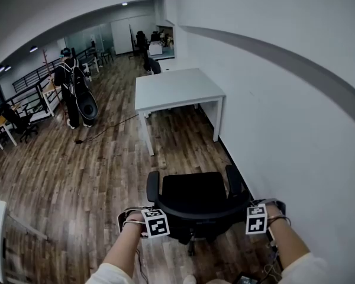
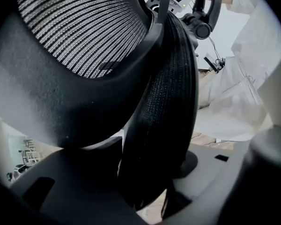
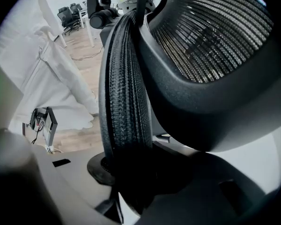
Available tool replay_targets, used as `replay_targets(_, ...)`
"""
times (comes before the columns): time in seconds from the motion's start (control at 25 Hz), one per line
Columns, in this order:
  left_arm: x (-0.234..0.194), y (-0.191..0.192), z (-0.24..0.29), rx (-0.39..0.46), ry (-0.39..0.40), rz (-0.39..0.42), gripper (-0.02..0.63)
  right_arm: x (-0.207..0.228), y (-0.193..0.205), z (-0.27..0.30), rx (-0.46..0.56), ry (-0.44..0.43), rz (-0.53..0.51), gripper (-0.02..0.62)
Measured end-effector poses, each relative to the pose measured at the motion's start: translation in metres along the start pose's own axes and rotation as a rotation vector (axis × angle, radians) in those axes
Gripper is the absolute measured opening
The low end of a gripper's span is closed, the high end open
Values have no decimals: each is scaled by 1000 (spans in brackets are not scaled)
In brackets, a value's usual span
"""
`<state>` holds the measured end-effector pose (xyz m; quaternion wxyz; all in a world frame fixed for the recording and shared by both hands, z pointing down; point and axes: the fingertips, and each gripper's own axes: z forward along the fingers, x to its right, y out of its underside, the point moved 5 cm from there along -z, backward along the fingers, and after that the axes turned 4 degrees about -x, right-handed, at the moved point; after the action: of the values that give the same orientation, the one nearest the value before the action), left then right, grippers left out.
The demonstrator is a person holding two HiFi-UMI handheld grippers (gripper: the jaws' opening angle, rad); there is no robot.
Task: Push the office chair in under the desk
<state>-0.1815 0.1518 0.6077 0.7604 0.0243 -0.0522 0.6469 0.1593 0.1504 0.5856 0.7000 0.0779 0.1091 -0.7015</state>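
Left gripper (image 2: 150, 182) and right gripper (image 3: 131, 182) were each found clamped on the mesh backrest rim of the office chair (image 1: 195, 200), one at its nine o'clock edge and one at its three o'clock edge, with the rim pinched between both pairs of jaws. The chair stood on the wood floor (image 1: 94, 170), well apart from the white desk (image 1: 174, 87) at its twelve o'clock and not under it. A person with a backpack (image 1: 74, 90) stood at ten o'clock.
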Motion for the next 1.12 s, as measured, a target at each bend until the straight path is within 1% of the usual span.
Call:
replay_targets(0.4, -37, -5, -1, -15, 46, 12, 236, 33, -2, 5, 10, -12, 2, 164)
replay_targets(0.6, -56, -19, 4, -14, 34, -4, 238, 57, 8, 15, 12, -17, -15, 165)
replay_targets(0.76, -64, -22, 7, -19, 38, -13, 238, 67, 12, 19, 7, -31, -21, 166)
replay_targets(0.96, -78, -34, 8, 3, 25, -30, 238, 87, 21, 27, 8, -28, -30, 166)
replay_targets(1.12, -99, -46, 11, 14, 19, -39, 238, 112, 28, 35, 13, -15, -36, 165)
